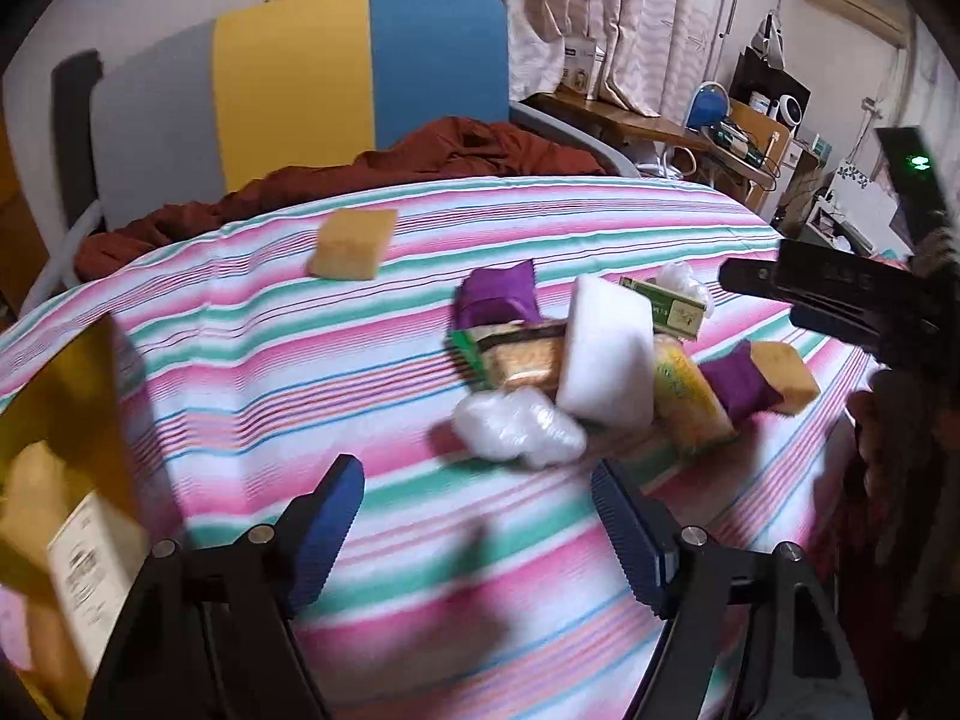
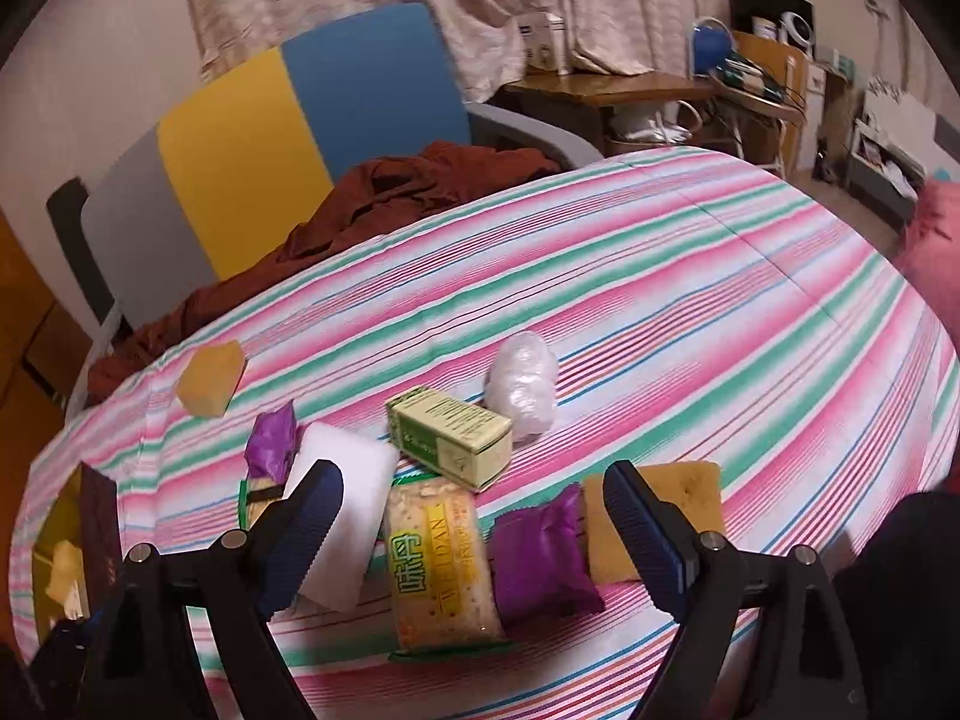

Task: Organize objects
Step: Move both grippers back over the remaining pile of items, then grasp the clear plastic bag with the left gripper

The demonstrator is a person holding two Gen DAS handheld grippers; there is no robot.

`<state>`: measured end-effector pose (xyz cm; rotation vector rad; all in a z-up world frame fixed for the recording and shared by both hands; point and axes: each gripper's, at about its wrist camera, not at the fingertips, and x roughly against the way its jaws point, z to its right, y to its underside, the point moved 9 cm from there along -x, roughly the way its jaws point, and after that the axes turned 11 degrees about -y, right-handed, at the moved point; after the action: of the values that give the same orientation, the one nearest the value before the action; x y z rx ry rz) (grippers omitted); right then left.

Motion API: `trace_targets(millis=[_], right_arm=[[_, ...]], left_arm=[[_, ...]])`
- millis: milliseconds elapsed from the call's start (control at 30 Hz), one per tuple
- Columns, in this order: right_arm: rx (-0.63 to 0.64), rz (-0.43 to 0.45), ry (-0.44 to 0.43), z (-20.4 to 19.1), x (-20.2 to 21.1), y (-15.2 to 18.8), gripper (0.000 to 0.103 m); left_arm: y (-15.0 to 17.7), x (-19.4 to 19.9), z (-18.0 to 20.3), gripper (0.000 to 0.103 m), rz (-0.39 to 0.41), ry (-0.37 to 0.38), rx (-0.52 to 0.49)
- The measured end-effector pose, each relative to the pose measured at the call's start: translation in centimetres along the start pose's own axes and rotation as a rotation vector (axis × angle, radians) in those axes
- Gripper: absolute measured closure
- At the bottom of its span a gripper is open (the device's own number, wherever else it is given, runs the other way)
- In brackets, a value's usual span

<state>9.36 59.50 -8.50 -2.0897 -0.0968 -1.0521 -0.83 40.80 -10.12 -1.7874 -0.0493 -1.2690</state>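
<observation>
nearby, rust cloth against chair

A lived-in home room: patterned curtains, a striped-clothed bench, a colourful chair, and a cluttered wooden side desk.

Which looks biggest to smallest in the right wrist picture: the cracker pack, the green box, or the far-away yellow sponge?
1. Cracker pack: looks biggest, but it also lies nearest the camera.
2. Green box.
3. Far yellow sponge: looks smallest, though it lies farthest back, so its true size against the box is unsure.
</observation>
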Motion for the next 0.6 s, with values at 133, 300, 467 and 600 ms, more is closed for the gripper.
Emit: trace_targets(millis=[133,300,467,600], right_arm=[[-0.022,0.002,-0.009,0.3,0.0,-0.1,0.013],[0.004,-0.017,-0.017,-0.4,-0.6,0.0,0.013],[0.016,-0.027,-0.021,-0.6,-0.8,0.1,0.013],[0.037,-0.032,-0.028,-1.0,-1.0,0.1,0.013]], left_arm=[[-0.9,-2.5,1.1,0.022,-0.028,0.005,0.004],[-1.4,-5.2,1.8,0.018,-0.054,0.017,0.017],[-0.6,-7.2,1.8,0.054,-0.099,0.054,0.036],[0.2,-6.5,1.7,0.057,-0.070,0.092,0.025]])
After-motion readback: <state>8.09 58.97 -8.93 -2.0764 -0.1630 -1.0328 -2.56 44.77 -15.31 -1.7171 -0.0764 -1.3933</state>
